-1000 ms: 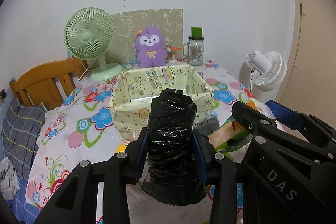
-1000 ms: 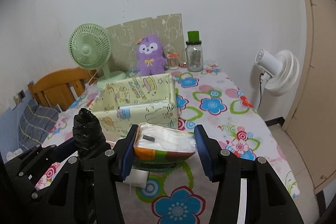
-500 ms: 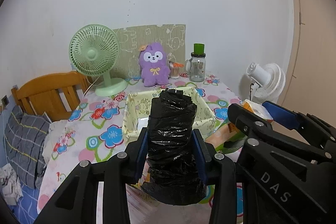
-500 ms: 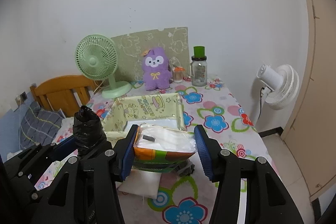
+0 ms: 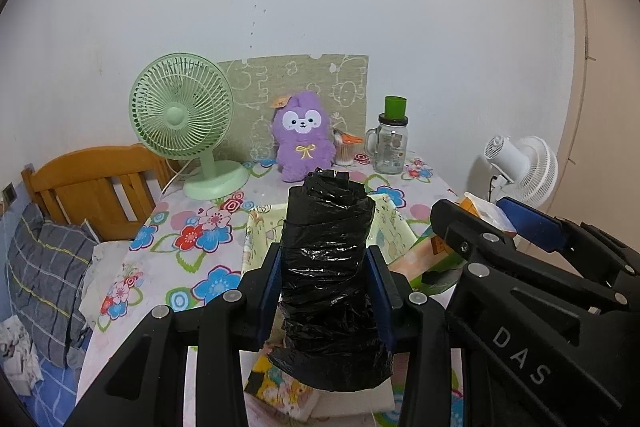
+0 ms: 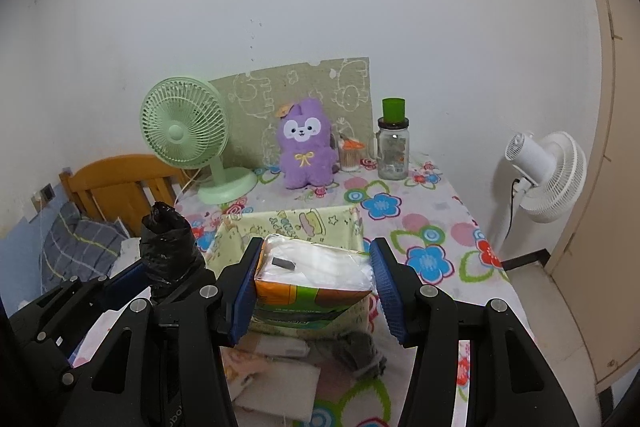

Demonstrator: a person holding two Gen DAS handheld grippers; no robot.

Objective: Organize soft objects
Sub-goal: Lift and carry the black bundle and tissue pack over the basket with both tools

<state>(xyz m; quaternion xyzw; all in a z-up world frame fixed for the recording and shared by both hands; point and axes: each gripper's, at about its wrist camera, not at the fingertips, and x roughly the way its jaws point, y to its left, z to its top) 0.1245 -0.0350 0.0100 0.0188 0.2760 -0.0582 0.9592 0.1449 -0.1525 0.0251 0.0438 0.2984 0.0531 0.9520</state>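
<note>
Crinkled black plastic, wound into an upright roll of bin bags (image 5: pixel 328 279), sits clamped between the left tool's (image 5: pixel 326 293) blue pads. The right tool (image 6: pixel 314 291) pinches a soft orange-and-green tissue pack (image 6: pixel 314 279) with a clear glossy top. Both are held above the floral-clothed surface (image 6: pixel 436 227), just before the printed fabric storage box (image 6: pixel 288 223).
</note>
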